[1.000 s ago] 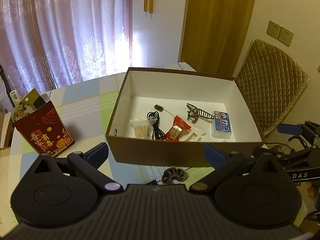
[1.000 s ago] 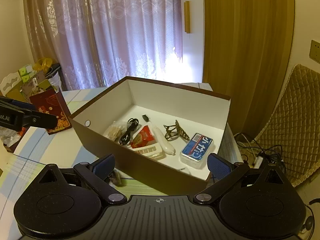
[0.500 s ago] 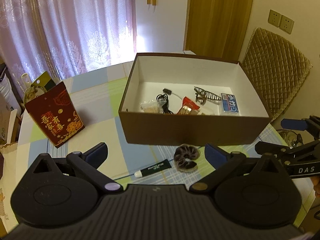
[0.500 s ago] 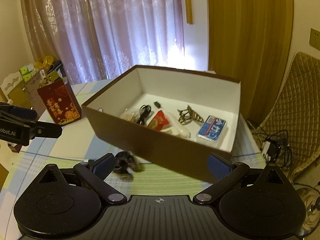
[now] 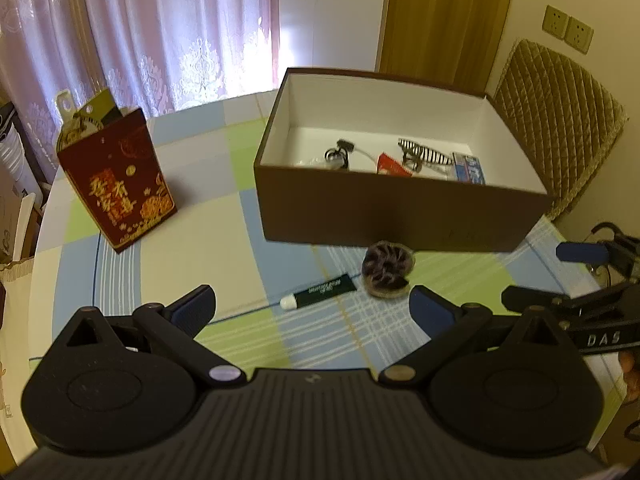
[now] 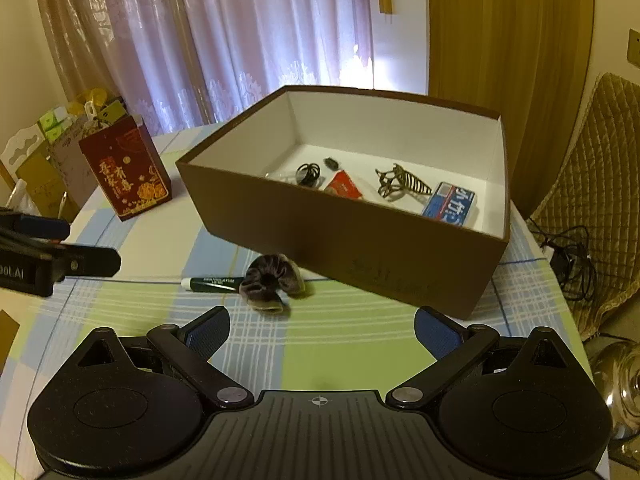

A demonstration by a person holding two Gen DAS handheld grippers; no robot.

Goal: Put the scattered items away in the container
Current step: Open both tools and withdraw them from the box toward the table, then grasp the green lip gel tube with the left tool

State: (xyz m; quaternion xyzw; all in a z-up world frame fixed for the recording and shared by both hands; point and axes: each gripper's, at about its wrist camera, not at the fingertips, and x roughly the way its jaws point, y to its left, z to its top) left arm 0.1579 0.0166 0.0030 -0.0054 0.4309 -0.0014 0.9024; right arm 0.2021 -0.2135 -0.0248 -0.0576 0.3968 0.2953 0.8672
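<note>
A: Both tools are empty. The left gripper (image 5: pixel 311 307) has its jaws spread wide, and so does the right gripper (image 6: pixel 322 327).

B: What's left outside the box (image 5: pixel 400 216)?

A: Two things on the table (image 5: pixel 200 220), just in front of the box's near wall: a dark scrunchie (image 5: pixel 387 270) at about one o'clock from the left tool, and a small green tube (image 5: pixel 320 291) touching or nearly touching it, near twelve. From the right tool the scrunchie (image 6: pixel 272 280) sits at eleven o'clock, the tube (image 6: pixel 212 283) to its left.

B: What could go wrong?

A: They lie so close that closing on the scrunchie may nudge the tube and roll it off. The scrunchie is soft, so a shallow pinch could slip. The two tools converging on one spot might also collide.

B: And against half a second ago?

A: Both tools have pulled back and risen a little; more tablecloth shows, and the tube now appears in the right view too. The box contents look unchanged.
</note>
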